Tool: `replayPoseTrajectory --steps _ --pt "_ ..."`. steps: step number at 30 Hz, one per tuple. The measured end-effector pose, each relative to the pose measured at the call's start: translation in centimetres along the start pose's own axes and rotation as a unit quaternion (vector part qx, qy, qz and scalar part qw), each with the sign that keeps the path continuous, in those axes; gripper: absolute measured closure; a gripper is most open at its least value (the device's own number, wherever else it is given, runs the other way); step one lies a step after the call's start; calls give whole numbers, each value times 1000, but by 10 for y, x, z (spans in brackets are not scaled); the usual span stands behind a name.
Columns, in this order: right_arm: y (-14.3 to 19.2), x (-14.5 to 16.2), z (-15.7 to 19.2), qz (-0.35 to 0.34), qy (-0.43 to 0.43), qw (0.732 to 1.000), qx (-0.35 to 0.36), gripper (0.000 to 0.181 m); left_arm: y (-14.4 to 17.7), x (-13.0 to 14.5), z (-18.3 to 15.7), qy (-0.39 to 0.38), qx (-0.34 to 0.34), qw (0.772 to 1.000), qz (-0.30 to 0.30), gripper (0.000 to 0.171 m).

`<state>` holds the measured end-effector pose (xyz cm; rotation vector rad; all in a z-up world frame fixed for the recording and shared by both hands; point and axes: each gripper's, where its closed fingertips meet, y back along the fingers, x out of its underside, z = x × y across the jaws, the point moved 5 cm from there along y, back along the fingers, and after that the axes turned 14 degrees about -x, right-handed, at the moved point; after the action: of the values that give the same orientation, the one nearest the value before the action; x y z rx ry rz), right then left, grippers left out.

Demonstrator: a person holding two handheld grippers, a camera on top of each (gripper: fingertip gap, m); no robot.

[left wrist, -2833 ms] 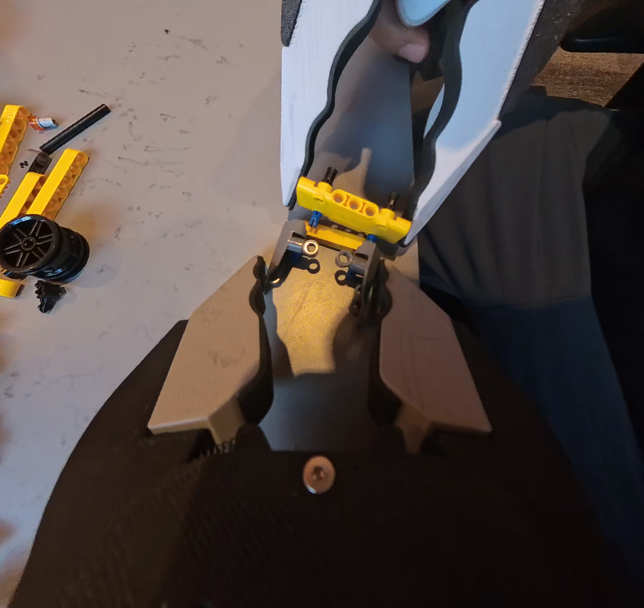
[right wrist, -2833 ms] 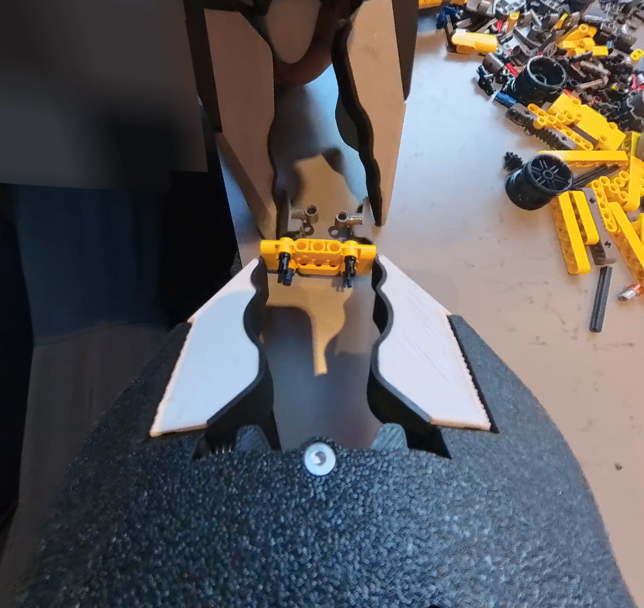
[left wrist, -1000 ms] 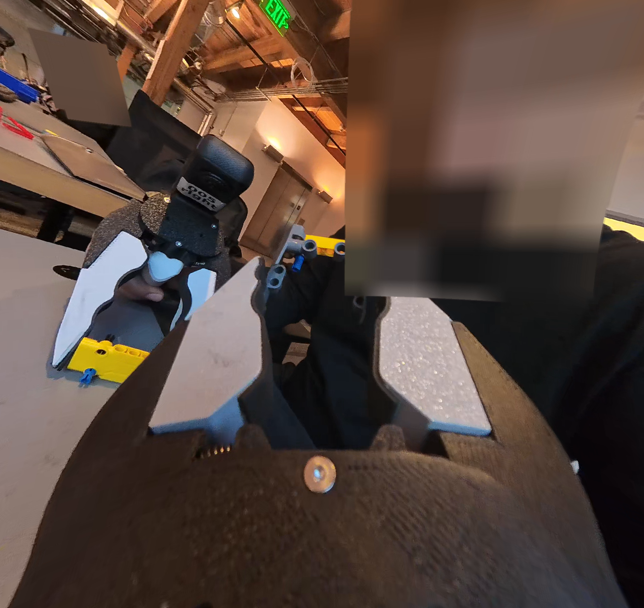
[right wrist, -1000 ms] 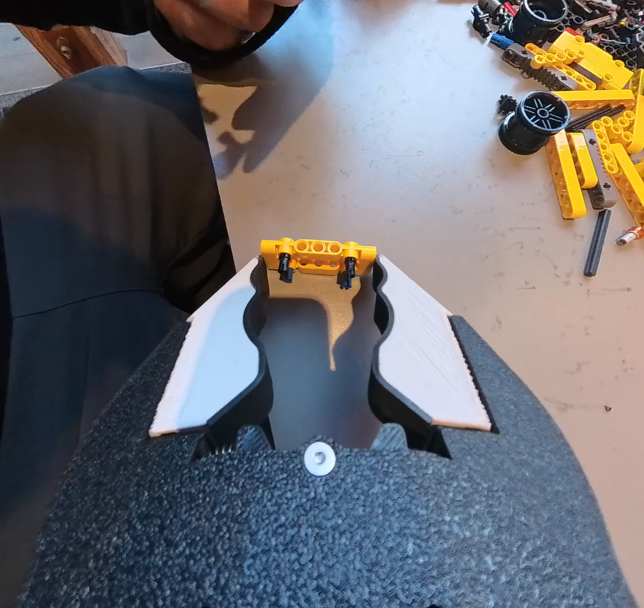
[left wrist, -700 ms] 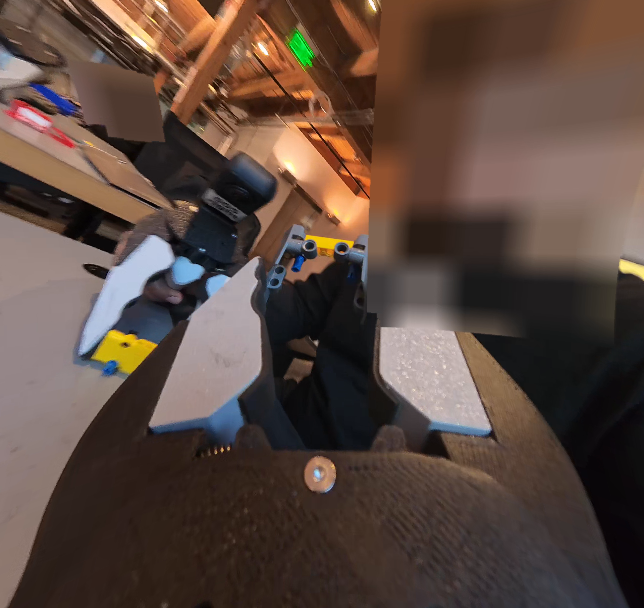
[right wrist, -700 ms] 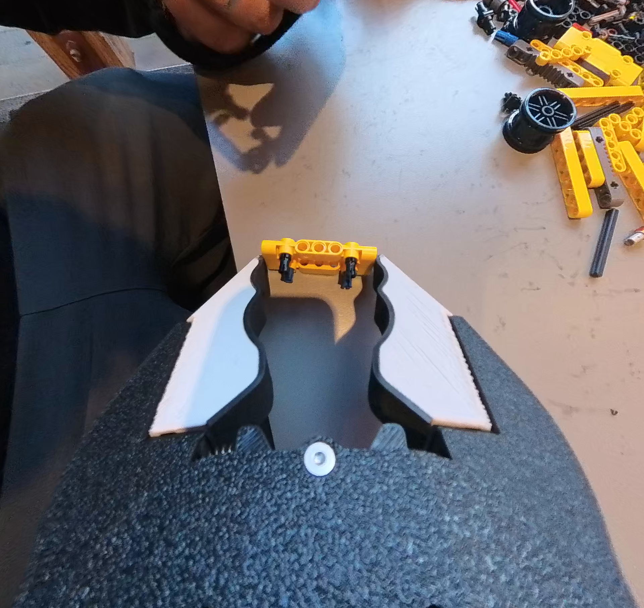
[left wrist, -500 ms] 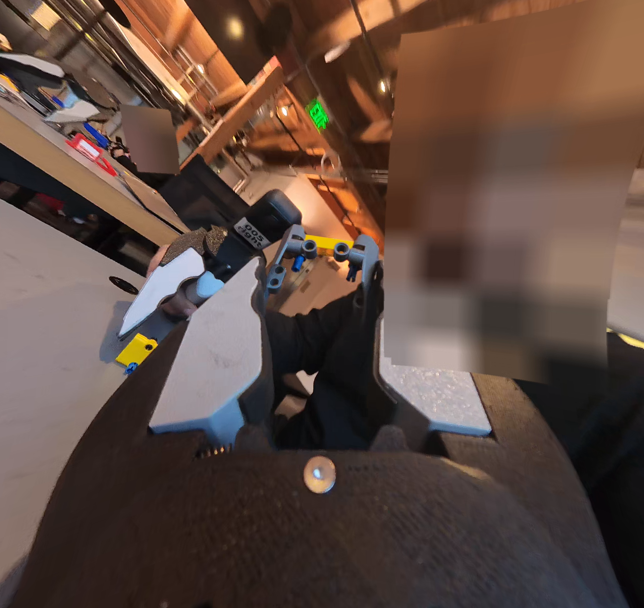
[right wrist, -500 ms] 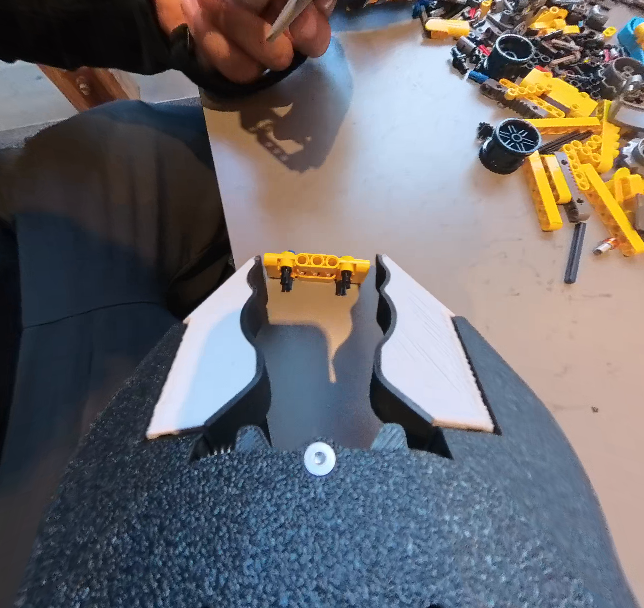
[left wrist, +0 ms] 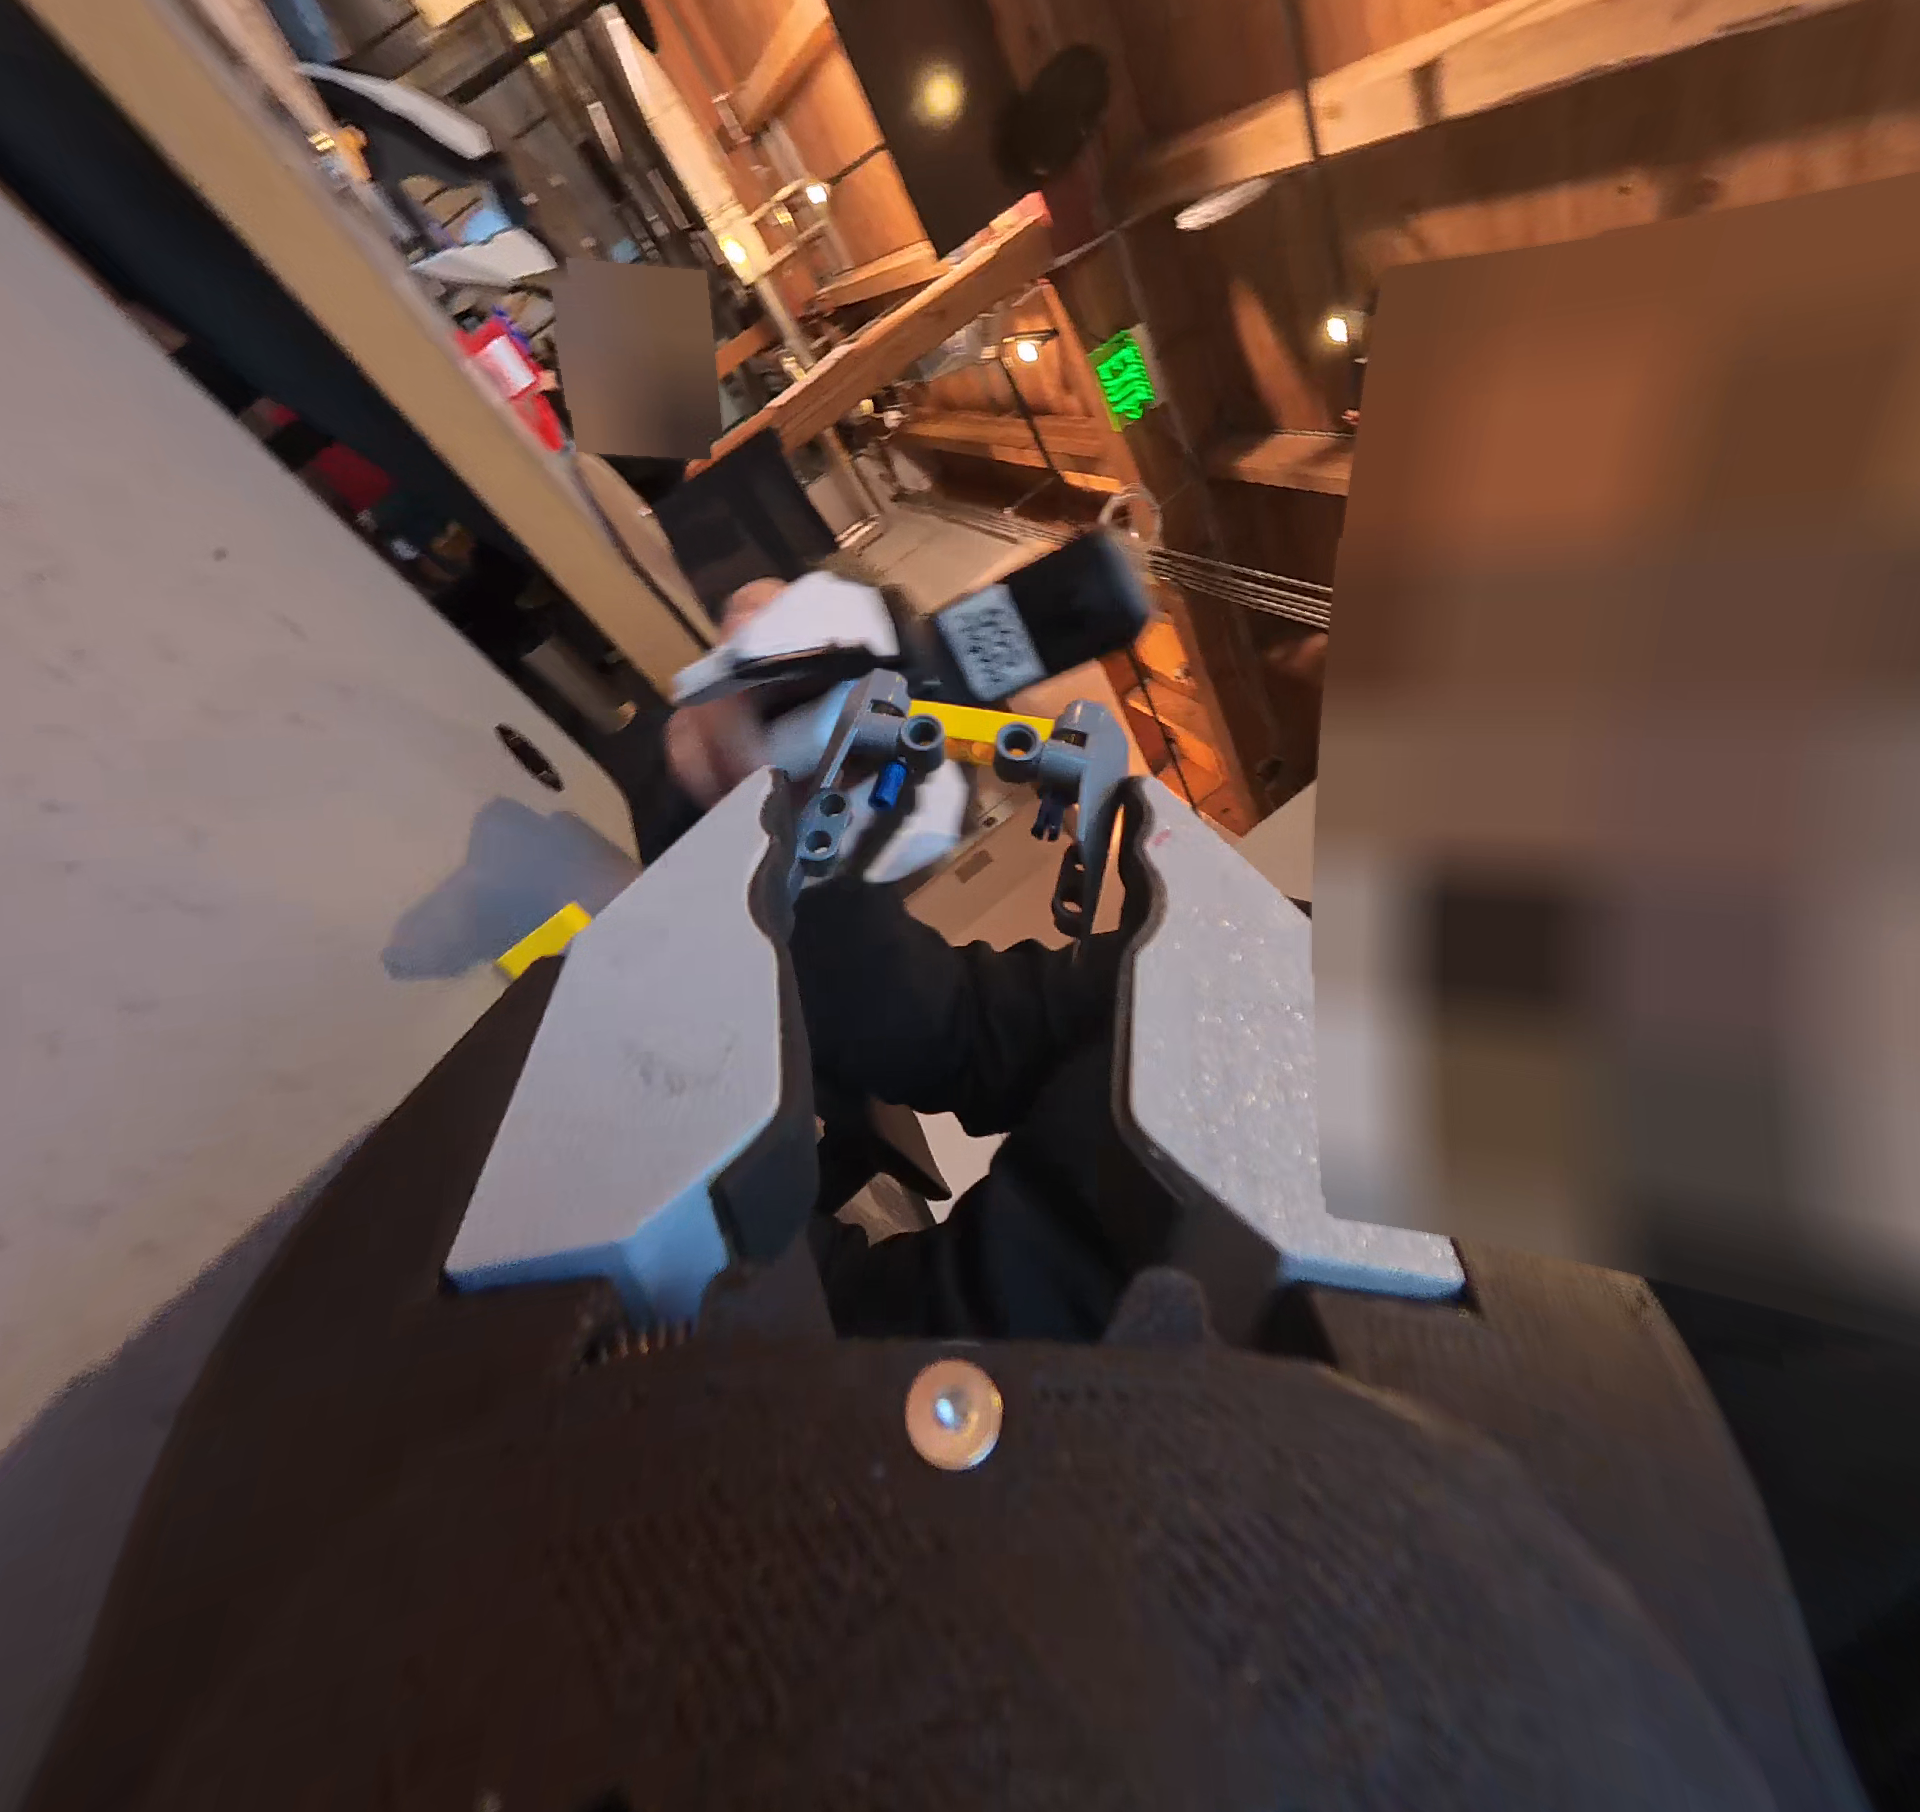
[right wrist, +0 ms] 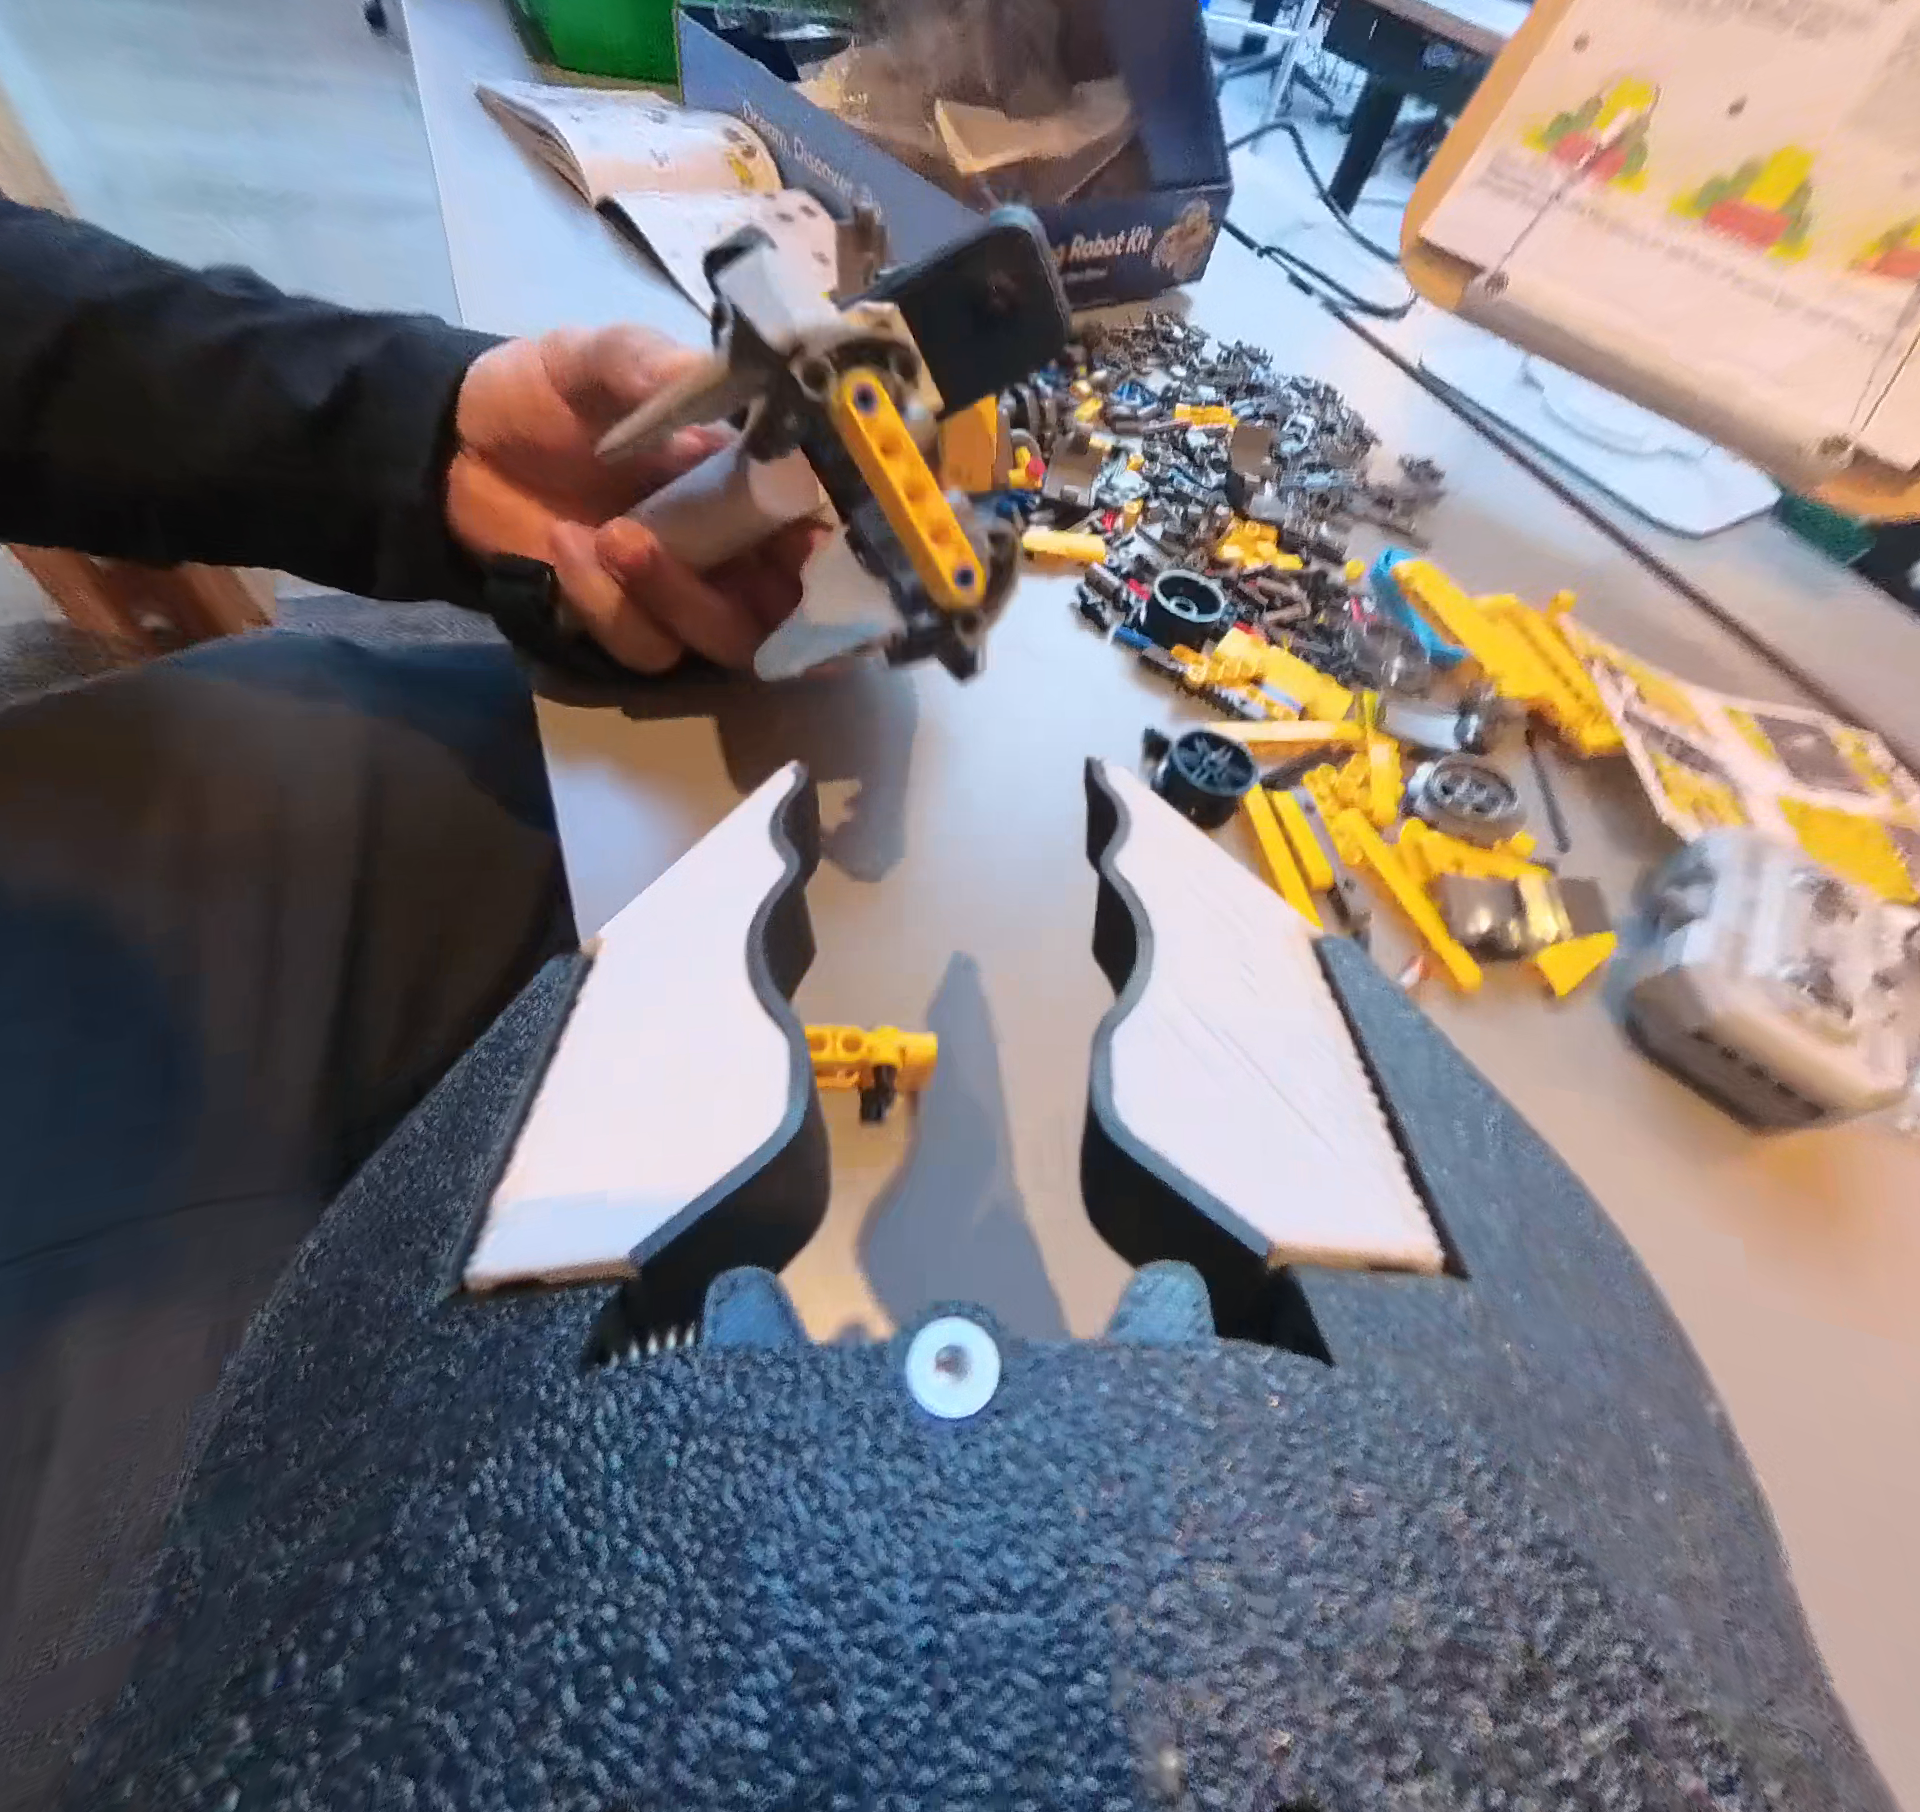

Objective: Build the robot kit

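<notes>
Half a second ago our right gripper (right wrist: 945,796) was pinching the small yellow beam (right wrist: 871,1047) by its ends. Now its jaws stand spread with nothing between them. The beam lies on the table (right wrist: 1039,702), low between the two fingers, touching neither, its black pins pointing toward us. The view has also pulled back and tipped up, so the gripper has lifted away from the beam since letting go. Our left gripper (left wrist: 961,812) has kept its hold throughout: its jaws are pressed onto the grey-and-yellow assembly (left wrist: 966,739), whose two grey arms stick out past the fingertips. It has swung up off the table and now looks toward the ceiling beams. In the right wrist view we see the hand (right wrist: 582,515) holding that gripper raised to the upper left, well apart from the beam. So the two pieces, which were held nose to nose a few seconds ago, are separated, one in the air and one lying loose. The parts pile (right wrist: 1299,536) and the black wheel (right wrist: 1205,770) to the right look undisturbed. Both views are motion-blurred, so finer detail on the assembly is hard to read.
</notes>
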<state>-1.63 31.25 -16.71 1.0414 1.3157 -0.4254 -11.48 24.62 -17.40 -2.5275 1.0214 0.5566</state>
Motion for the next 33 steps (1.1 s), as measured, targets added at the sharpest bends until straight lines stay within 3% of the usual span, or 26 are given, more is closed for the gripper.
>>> replayPoseTrajectory --steps 1,8,10,13,14,16,21,26,33 --pt "-5 -5 0 8 18 1000 8 131 -1 1 2 5 -6 1000 3 110" --pt "-26 -21 1 45 108 992 52 166 -6 8 5 21 -27 999 37 110" --pt "-27 -23 0 65 112 990 53 166 -5 8 6 24 -37 998 35 109" --pt "-26 -21 -9 110 87 988 58 167 6 6 14 -5 -113 992 51 114" --pt "-27 -16 -12 138 70 986 55 167 12 3 19 -20 -161 985 57 116" --pt "-32 -4 -16 194 19 980 41 167 24 -4 22 -63 -251 964 60 103" --pt "-56 28 -18 260 -128 957 7 165 20 5 17 -166 -356 911 128 99" --pt "-62 30 -12 269 -166 949 -26 162 22 18 39 -219 -429 858 180 108" --pt "-42 24 6 210 -219 950 -72 158 31 17 52 -268 -473 816 197 134"
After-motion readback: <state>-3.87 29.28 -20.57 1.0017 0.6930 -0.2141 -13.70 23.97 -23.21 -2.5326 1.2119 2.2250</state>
